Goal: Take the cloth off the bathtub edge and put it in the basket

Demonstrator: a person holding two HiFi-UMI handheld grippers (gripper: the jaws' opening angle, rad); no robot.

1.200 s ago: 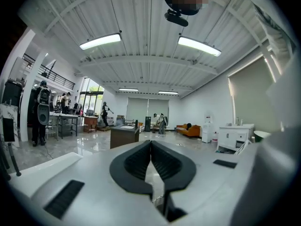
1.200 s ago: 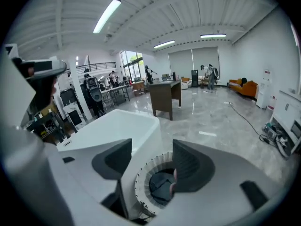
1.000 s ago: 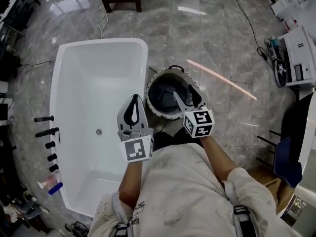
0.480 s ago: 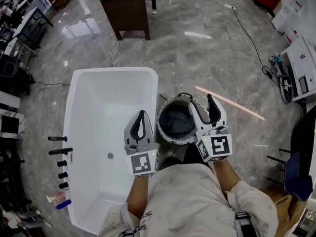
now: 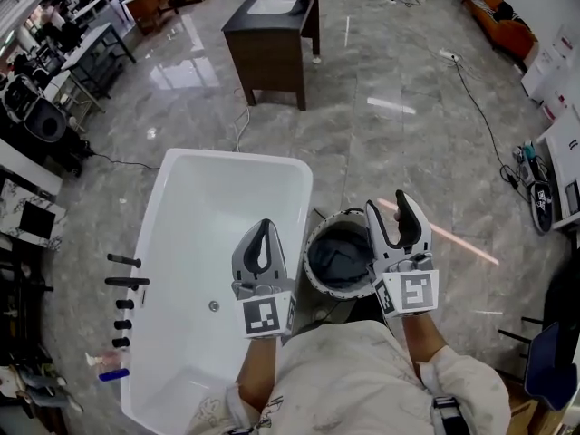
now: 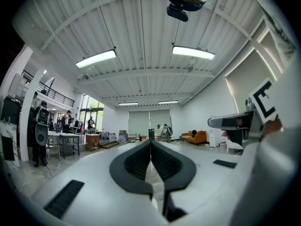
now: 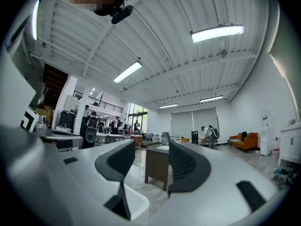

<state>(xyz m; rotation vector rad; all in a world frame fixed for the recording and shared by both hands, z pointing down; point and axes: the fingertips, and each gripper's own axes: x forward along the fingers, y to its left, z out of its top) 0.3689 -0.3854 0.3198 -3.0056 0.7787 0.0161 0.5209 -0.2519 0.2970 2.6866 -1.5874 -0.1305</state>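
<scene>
The white bathtub (image 5: 172, 243) lies lengthwise at the left of the head view, with nothing on the rim that I can see. Beside its right edge stands the round basket (image 5: 313, 243) with a dark cloth (image 5: 340, 259) inside. My left gripper (image 5: 263, 226) is held level over the tub's right rim, its jaws shut and empty; in the left gripper view its tips (image 6: 150, 143) meet. My right gripper (image 5: 390, 205) hovers level above the basket's right side. Its jaws (image 7: 146, 157) stand apart with nothing between them and have just been closing.
A dark wooden vanity cabinet (image 5: 272, 34) stands beyond the tub. Black taps (image 5: 122, 284) and small bottles (image 5: 107, 367) sit along the tub's left side. Cables (image 5: 471, 89) run over the marble floor at right. Desks and people are far off at the upper left.
Both grippers have risen. The right one has lifted from the basket's mouth, and its jaws stand narrower. The head view has tilted up, showing more of the room.
</scene>
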